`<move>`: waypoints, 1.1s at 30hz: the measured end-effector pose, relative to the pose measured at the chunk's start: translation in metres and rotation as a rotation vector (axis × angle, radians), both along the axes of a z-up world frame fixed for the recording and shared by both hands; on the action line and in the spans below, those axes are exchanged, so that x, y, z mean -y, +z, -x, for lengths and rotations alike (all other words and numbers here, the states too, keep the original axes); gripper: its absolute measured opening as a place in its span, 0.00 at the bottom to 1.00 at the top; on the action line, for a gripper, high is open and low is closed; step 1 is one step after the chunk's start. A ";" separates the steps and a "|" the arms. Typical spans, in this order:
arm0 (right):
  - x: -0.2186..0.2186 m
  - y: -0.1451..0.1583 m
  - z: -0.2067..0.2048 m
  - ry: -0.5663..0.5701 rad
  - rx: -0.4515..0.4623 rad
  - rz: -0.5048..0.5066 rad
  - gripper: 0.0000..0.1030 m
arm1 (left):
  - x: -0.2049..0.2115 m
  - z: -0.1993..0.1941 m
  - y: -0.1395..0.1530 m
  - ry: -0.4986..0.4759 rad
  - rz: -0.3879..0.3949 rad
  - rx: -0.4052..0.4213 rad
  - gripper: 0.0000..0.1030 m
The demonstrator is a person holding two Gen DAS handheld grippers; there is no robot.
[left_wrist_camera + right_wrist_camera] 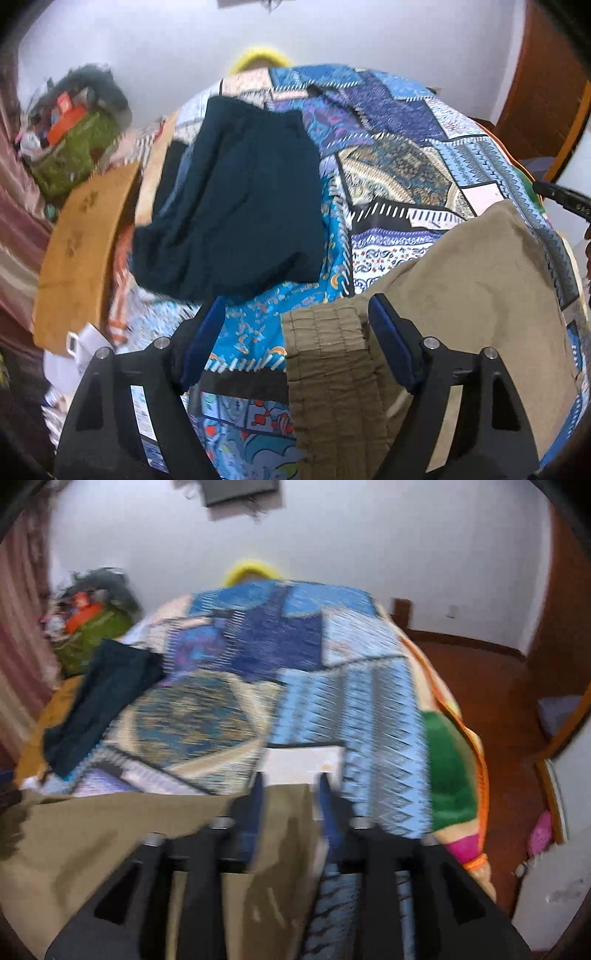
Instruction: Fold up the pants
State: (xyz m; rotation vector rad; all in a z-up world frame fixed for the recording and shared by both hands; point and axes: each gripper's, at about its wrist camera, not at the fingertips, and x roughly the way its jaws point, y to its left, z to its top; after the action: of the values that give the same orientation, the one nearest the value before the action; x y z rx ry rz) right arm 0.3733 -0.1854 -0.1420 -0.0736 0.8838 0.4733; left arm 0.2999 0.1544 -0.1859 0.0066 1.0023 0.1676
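Note:
Khaki pants (461, 295) lie on the patchwork bedspread (399, 166). Their gathered elastic waistband (325, 354) runs up between the fingers of my left gripper (295, 301). That gripper stands wide open, with a broad gap on the left side of the band. The right wrist view is blurred. In it, a strip of the khaki pants (288, 823) lies between the fingers of my right gripper (291, 781). The jaws are apart, with a sliver of the white patch showing beside the right finger. More khaki cloth spreads to the lower left.
A folded dark teal garment (229, 199) (99, 698) rests on the bed's left half. An orange-brown cloth (81, 251) and a cluttered green bag (74, 155) sit at the left. The red-brown floor (491, 686) and wooden door (543, 92) are to the right.

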 end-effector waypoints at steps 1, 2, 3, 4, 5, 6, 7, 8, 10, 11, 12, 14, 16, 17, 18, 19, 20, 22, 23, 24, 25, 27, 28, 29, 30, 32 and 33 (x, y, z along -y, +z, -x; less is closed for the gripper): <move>-0.007 0.006 0.007 0.031 0.006 -0.015 0.51 | 0.002 0.000 0.003 -0.006 -0.006 0.004 0.79; -0.013 0.010 0.013 0.057 0.009 -0.025 0.53 | 0.004 0.000 0.007 -0.013 -0.008 0.008 0.81; -0.020 0.014 0.021 0.092 0.008 -0.039 0.55 | 0.006 -0.001 0.010 -0.020 -0.004 0.010 0.83; -0.030 0.015 0.027 0.127 -0.003 -0.055 0.55 | 0.008 -0.001 0.012 -0.023 0.000 0.011 0.86; -0.041 0.016 0.033 0.163 -0.021 -0.075 0.56 | 0.010 -0.001 0.014 -0.027 0.003 0.011 0.88; -0.051 0.017 0.039 0.194 -0.040 -0.100 0.56 | 0.013 -0.002 0.016 -0.033 0.009 0.012 0.88; -0.058 0.016 0.044 0.214 -0.054 -0.121 0.58 | 0.015 -0.002 0.016 -0.039 0.014 0.010 0.90; -0.065 0.015 0.048 0.234 -0.072 -0.143 0.59 | 0.018 -0.003 0.015 -0.047 0.019 0.004 0.92; -0.083 0.011 0.055 0.277 -0.124 -0.182 0.62 | 0.022 -0.004 0.011 -0.065 0.039 -0.019 0.94; -0.089 0.007 0.057 0.291 -0.138 -0.187 0.62 | 0.024 -0.005 0.007 -0.072 0.047 -0.034 0.94; -0.097 0.003 0.059 0.312 -0.160 -0.191 0.62 | 0.026 -0.006 0.003 -0.078 0.054 -0.048 0.94; -0.111 -0.008 0.062 0.344 -0.201 -0.181 0.63 | 0.028 -0.007 -0.007 -0.086 0.066 -0.086 0.94; -0.125 -0.022 0.066 0.373 -0.247 -0.154 0.64 | 0.029 -0.009 -0.020 -0.087 0.064 -0.130 0.94; -0.130 -0.028 0.068 0.383 -0.268 -0.143 0.64 | 0.030 -0.009 -0.025 -0.085 0.058 -0.143 0.94; -0.136 -0.038 0.070 0.399 -0.299 -0.121 0.64 | 0.030 -0.009 -0.031 -0.085 0.048 -0.154 0.94; -0.139 -0.045 0.072 0.413 -0.323 -0.097 0.64 | 0.030 -0.008 -0.036 -0.090 0.048 -0.167 0.94; -0.141 -0.050 0.074 0.425 -0.342 -0.076 0.64 | 0.030 -0.007 -0.039 -0.093 0.051 -0.176 0.94; -0.145 -0.063 0.083 0.459 -0.364 -0.015 0.64 | 0.029 -0.005 -0.043 -0.098 0.062 -0.192 0.94; -0.144 -0.064 0.087 0.467 -0.347 -0.002 0.65 | 0.028 -0.003 -0.044 -0.099 0.069 -0.191 0.94; -0.142 -0.064 0.091 0.471 -0.326 0.003 0.66 | 0.027 -0.001 -0.043 -0.098 0.075 -0.189 0.94; -0.140 -0.062 0.095 0.472 -0.313 0.006 0.66 | 0.027 0.000 -0.042 -0.097 0.078 -0.189 0.94; -0.132 -0.059 0.098 0.465 -0.309 0.003 0.66 | 0.027 0.005 -0.040 -0.093 0.074 -0.183 0.94; -0.128 -0.058 0.099 0.458 -0.307 0.001 0.66 | 0.027 0.007 -0.039 -0.092 0.069 -0.181 0.94; -0.123 -0.058 0.100 0.452 -0.306 -0.004 0.66 | 0.029 0.010 -0.037 -0.093 0.062 -0.177 0.94; -0.118 -0.058 0.101 0.445 -0.305 -0.007 0.66 | 0.031 0.014 -0.035 -0.097 0.050 -0.171 0.94; -0.109 -0.056 0.106 0.429 -0.298 0.000 0.67 | 0.034 0.020 -0.033 -0.103 0.035 -0.163 0.94; -0.105 -0.056 0.108 0.423 -0.294 0.004 0.67 | 0.036 0.024 -0.032 -0.106 0.024 -0.158 0.94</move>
State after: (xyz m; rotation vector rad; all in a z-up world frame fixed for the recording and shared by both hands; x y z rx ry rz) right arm 0.2648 -0.0803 -0.1975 -0.2008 1.1632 0.8932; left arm 0.2757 0.1181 -0.2178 0.0518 1.1587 0.0588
